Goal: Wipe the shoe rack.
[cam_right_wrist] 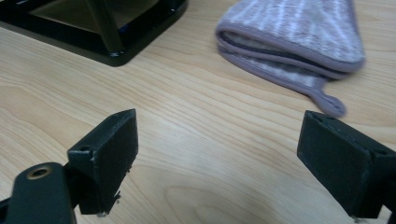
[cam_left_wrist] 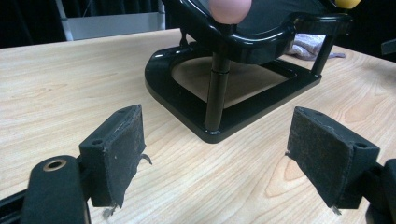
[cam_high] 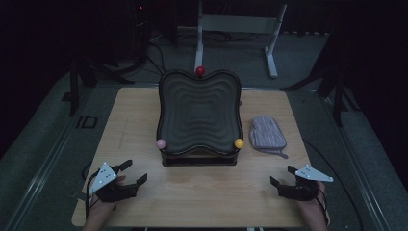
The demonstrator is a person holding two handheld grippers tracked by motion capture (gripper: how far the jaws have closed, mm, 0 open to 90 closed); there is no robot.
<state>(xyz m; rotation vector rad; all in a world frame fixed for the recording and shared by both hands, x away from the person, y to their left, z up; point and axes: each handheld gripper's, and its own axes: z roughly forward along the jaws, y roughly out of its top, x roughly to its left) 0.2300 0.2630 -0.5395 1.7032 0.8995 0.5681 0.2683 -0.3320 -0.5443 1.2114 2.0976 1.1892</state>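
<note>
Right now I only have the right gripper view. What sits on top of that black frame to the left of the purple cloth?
Observer: The black frame carries a dark ridged tray raised on posts.
Operator: Anything on the tray's rim?
Observer: Three balls: a red ball at the far edge, a pink ball at the near left corner and a yellow ball at the near right corner.
Operator: Where are the left tongs?
Observer: The left tongs are wide open and hold nothing, low over the table, aimed at the post under the pink ball.
</note>
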